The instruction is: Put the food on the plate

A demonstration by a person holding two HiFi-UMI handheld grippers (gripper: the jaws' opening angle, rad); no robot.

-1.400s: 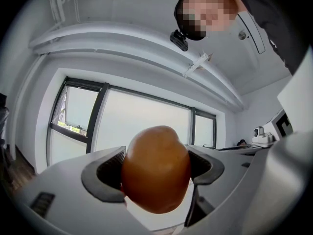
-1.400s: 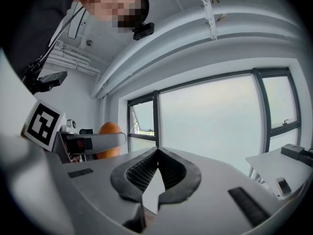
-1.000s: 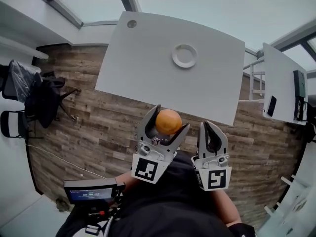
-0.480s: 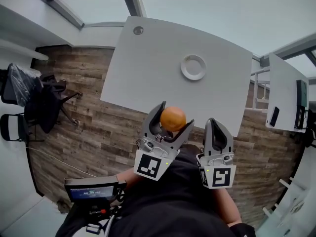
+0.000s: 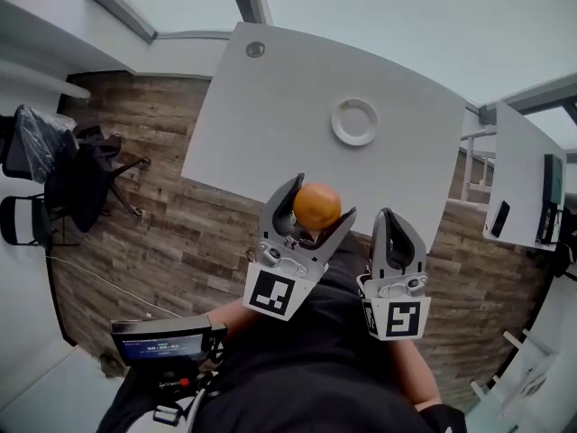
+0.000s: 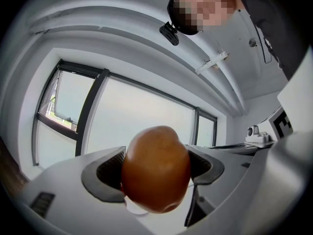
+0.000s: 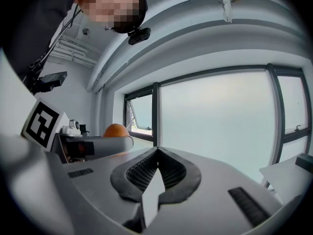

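An orange round fruit is clamped between the jaws of my left gripper, held in the air over the floor, short of the near edge of the white table. In the left gripper view the fruit fills the space between both pads. A small white plate sits on the table's far right part, well beyond the fruit. My right gripper hangs beside the left one, its jaws shut together with nothing in them. From the right gripper view the fruit shows at left.
Wood-plank floor runs below the table. A black chair with a bag stands at left. A second white desk with a monitor is at right. A device with a lit screen sits at the person's waist.
Both grippers have risen slightly toward the table with the fruit still held. The table and plate sit a little lower and nearer in the head view.
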